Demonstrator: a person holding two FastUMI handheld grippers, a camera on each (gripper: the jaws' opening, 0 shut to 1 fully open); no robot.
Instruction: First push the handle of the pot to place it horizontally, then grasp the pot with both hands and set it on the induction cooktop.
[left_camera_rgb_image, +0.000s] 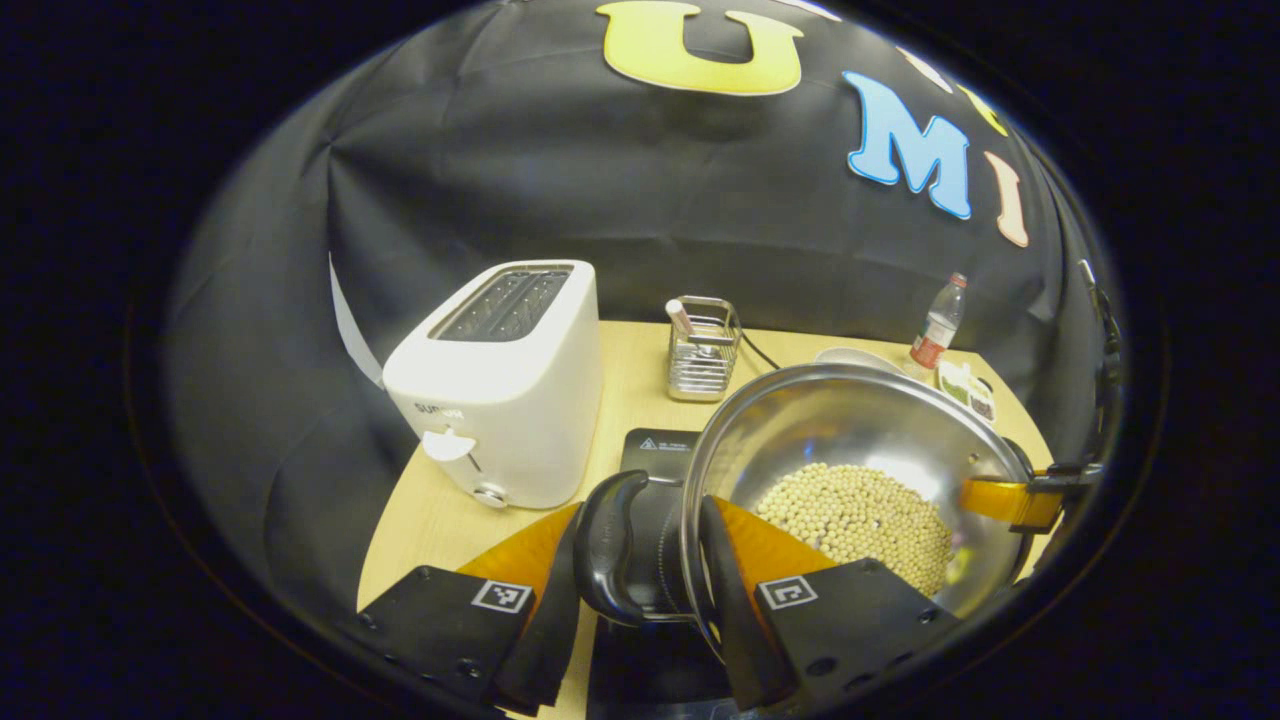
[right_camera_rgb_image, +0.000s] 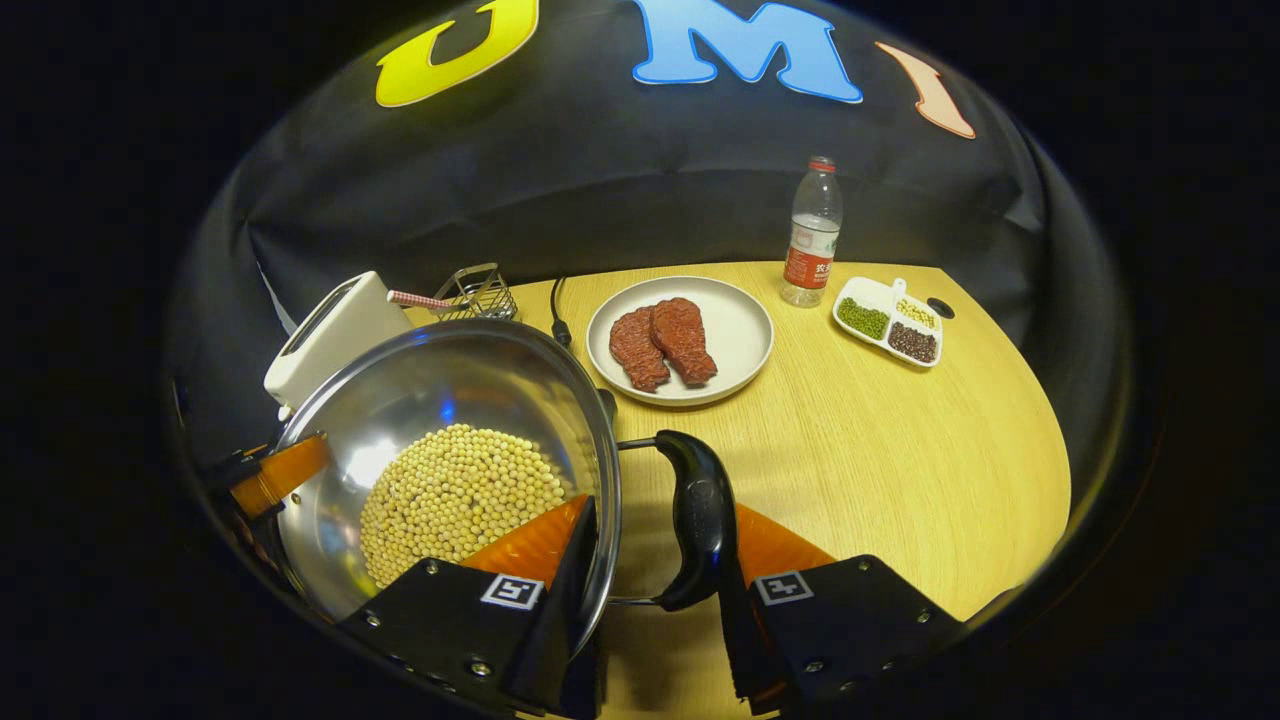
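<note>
While each gripper clamps its own side of the pot, the job in hand looks like the two-handed carry to the cooktop. The left gripper (left_camera_rgb_image: 640, 545) has one finger outside the black loop handle (left_camera_rgb_image: 607, 548) and the other inside the rim, so it pinches handle and wall together; the right gripper (right_camera_rgb_image: 655, 535) does the same on the opposite black loop handle (right_camera_rgb_image: 700, 530). Between them hangs the round stainless-steel pot (left_camera_rgb_image: 850, 430), tilted and part-filled with pale yellow soybeans (left_camera_rgb_image: 858, 515). It appears lifted off the wooden bench (right_camera_rgb_image: 900, 460). Just beyond and below the pot on the left side lies the flat black induction cooktop (left_camera_rgb_image: 655, 445), with a white two-slot toaster (left_camera_rgb_image: 500, 385) beside it and a wire utensil basket (left_camera_rgb_image: 703, 350) behind.

To do this well, I would keep both grippers level and moving together so the beans do not slide out, centre the pot over the cooktop clear of the toaster, lower it flat, and only then release.
</note>
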